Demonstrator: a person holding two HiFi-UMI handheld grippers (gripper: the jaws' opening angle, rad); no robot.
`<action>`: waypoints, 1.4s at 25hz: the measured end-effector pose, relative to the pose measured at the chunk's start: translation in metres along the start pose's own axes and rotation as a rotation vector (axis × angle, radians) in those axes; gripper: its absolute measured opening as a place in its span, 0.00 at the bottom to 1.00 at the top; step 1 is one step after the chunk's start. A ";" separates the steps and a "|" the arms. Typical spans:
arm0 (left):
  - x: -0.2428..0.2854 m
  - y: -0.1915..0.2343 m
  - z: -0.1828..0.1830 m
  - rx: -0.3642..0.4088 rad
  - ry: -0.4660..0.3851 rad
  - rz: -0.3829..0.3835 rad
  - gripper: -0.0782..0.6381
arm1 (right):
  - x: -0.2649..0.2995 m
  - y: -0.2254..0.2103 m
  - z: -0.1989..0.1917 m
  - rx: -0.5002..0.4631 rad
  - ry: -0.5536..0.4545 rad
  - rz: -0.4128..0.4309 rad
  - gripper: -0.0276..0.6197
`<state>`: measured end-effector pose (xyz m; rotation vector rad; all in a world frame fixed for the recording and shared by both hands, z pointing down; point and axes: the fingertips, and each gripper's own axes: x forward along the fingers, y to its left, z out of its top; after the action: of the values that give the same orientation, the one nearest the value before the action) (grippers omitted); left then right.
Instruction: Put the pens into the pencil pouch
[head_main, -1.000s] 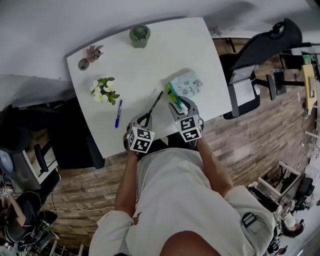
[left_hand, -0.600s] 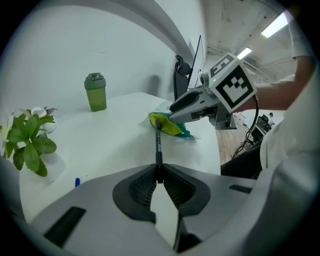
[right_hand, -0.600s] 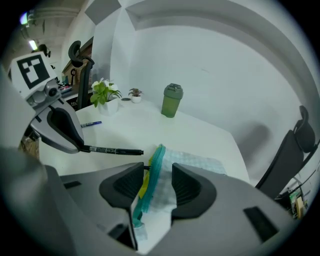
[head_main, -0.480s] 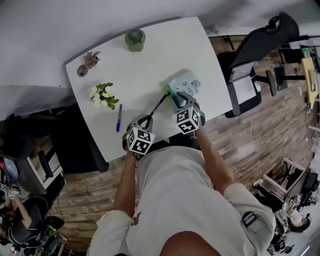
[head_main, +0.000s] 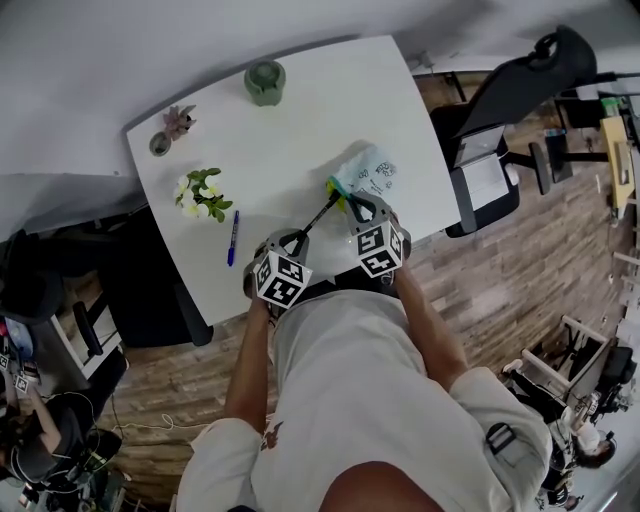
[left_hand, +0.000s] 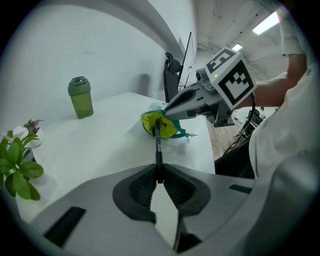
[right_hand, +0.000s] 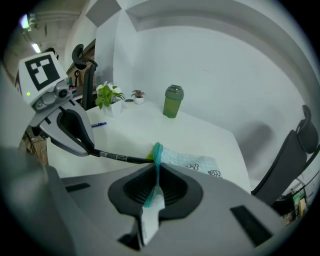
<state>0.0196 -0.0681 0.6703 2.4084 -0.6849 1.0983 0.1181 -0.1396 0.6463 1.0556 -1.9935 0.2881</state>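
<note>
Pens, two in view.

Item one: black pen (left_hand: 158, 150), clamped at its near end between the closed jaws of the left gripper (left_hand: 158, 172). It slants up and across the table, its far end at the open mouth of the pencil pouch (head_main: 372, 172), against the yellow-green lining.

Item two: blue pen (head_main: 232, 237), lying flat on the white table (head_main: 300, 120), near the left edge, just beside the flowering plant (head_main: 203, 193) and well apart from the pouch.

Pencil pouch: pale, with printed figures and teal trim; lies near the table's right front edge. The right gripper (right_hand: 156, 172) has its jaws pressed together on the teal rim of the opening, lifting that edge so the mouth gapes toward the black pen.

Grippers: both reach over the front edge of the table, close together, each pointing downward, their tips converging at the pouch mouth.

Other contents of the table: green lidded bottle (head_main: 265, 80) at the far edge; small potted succulent (head_main: 170, 128) at the far left corner.

Surroundings: black office chair (head_main: 520, 100) to the right of the table; wood-plank floor.
</note>
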 end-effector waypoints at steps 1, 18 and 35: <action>0.001 -0.001 0.002 0.007 0.000 -0.005 0.16 | -0.002 0.001 0.002 -0.001 -0.004 0.004 0.08; 0.013 -0.001 0.031 0.004 0.004 -0.015 0.16 | -0.021 0.038 0.033 -0.036 -0.073 0.098 0.08; 0.023 0.013 0.035 -0.084 -0.044 -0.036 0.16 | -0.015 0.073 0.055 -0.042 -0.115 0.228 0.08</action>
<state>0.0456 -0.1038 0.6688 2.3707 -0.6850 0.9850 0.0357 -0.1151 0.6130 0.8347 -2.2184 0.3109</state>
